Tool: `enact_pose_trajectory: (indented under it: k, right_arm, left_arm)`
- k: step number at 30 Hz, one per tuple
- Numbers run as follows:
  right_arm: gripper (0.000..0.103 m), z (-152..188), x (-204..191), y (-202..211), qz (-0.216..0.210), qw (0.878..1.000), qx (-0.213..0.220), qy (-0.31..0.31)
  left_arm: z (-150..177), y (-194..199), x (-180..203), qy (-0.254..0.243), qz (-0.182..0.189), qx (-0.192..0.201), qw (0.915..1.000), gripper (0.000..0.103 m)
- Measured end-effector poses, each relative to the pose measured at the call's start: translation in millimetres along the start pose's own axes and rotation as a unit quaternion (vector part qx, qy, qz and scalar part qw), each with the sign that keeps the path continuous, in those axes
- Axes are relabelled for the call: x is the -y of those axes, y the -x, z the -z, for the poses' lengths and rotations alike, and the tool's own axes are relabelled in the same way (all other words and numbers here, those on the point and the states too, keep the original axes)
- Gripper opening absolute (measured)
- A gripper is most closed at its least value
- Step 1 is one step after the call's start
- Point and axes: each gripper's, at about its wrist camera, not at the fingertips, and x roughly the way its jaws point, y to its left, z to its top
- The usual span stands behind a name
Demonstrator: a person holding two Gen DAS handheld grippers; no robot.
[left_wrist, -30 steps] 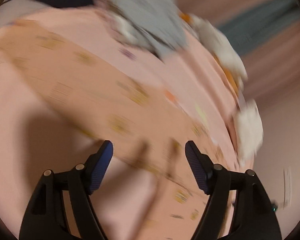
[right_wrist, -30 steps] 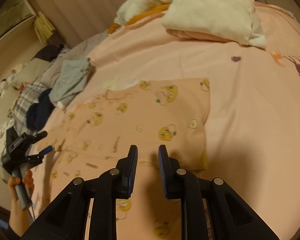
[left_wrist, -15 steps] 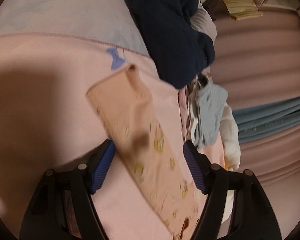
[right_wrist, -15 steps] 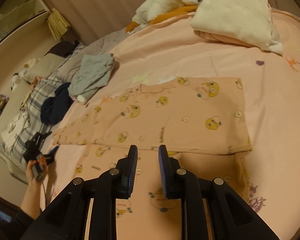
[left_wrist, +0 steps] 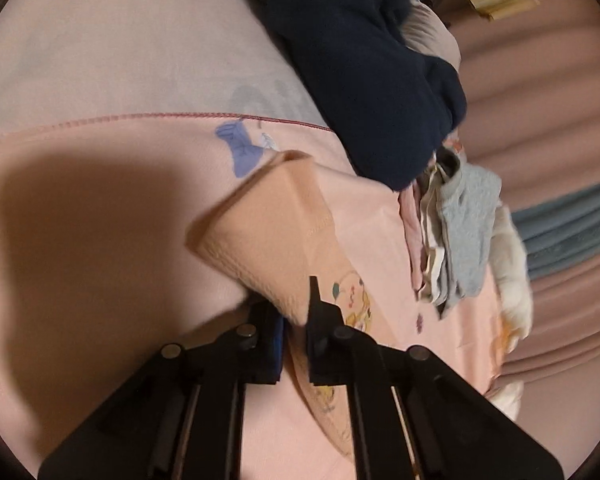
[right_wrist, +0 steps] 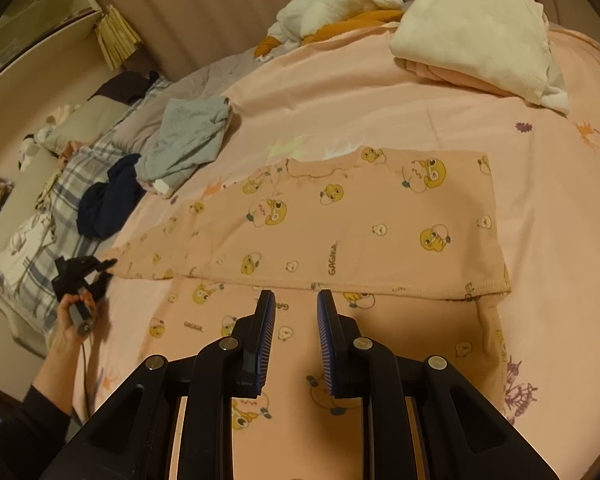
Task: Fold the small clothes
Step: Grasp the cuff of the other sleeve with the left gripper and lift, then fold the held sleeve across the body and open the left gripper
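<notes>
Peach children's trousers with yellow duck prints [right_wrist: 340, 220] lie flat on the pink bed sheet [right_wrist: 380, 108], one leg folded over the other. My left gripper [left_wrist: 296, 316] is shut on the cuff end of a trouser leg [left_wrist: 268, 240]; it also shows in the right wrist view [right_wrist: 100, 270] at the far left tip of the trousers. My right gripper [right_wrist: 296, 312] hovers above the near leg by the waist end. Its jaws stand a little apart and hold nothing.
A dark navy garment [left_wrist: 364, 72] and a grey garment [left_wrist: 468, 232] lie past the cuff. In the right wrist view a cream folded pile [right_wrist: 476, 36] and a white and orange heap [right_wrist: 332, 16] sit at the back. A plaid blanket [right_wrist: 44, 248] lies at the left edge.
My left gripper has closed on the trouser leg cuff, which was between open jaws half a second ago. My right gripper pulled back slightly, jaws unchanged.
</notes>
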Motion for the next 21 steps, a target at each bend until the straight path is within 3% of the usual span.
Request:
enact_pose_trajectory:
  k: [5,12,15,21]
  right_arm:
    - [0.019,5.3,5.4,1.5,-0.002,1.0,-0.001,-0.009]
    - [0.019,11.7,12.7,11.7,-0.013,1.0,0.006,-0.021]
    - [0.019,15.3,16.9,18.4,-0.015,1.0,0.012,-0.024]
    - [0.019,21.0,31.2,29.9,-0.024,0.999,0.024,-0.04]
  left_arm:
    - [15.0,20.3,49.6,-0.089,-0.005,0.008,0.996,0.003]
    - [65.5,48.5,146.1,-0.212,0.022,0.015,0.9769,0.003]
    - [100.6,54.3,187.2,-0.264,0.043,0.01,0.9635,0.003]
    - [191.8,50.4,256.2,-0.366,0.072,-0.013,0.9276,0.003]
